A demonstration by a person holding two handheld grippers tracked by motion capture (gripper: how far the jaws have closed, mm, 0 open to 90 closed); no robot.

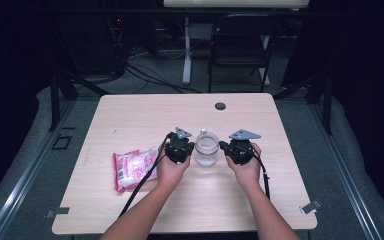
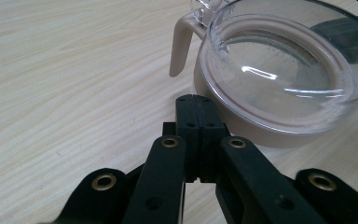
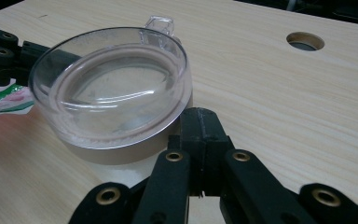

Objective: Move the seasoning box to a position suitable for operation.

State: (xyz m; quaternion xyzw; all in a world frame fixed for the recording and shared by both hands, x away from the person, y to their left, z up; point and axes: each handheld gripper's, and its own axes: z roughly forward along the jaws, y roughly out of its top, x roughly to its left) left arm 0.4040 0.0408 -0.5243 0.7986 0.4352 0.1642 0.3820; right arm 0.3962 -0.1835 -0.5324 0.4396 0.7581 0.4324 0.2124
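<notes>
Left gripper: we hold the black two-jaw left gripper (image 1: 180,148) on the near-left side of the container; in the left gripper view its jaws are pressed together with nothing between them, and their tips (image 2: 196,100) lie just beside the container's beige base.
Right gripper: our black two-jaw right gripper (image 1: 240,149) sits on the container's other side; its jaws are likewise pressed together and pinch nothing, with the tips (image 3: 199,114) right at the base. We cannot tell whether they touch it.
Container: a round beige plastic container with a clear domed lid (image 1: 206,148) stands upright between our two grippers, near the middle of the table. A beige handle (image 2: 181,44) hangs down its side, and a small clear tab (image 3: 160,23) juts from the lid's rim.
Packet: a pink and white plastic packet (image 1: 131,169) lies flat to the left of our left hand.
Table: a light wood-grain table (image 1: 145,116), with a round dark grommet hole (image 1: 220,106) near its far edge.
</notes>
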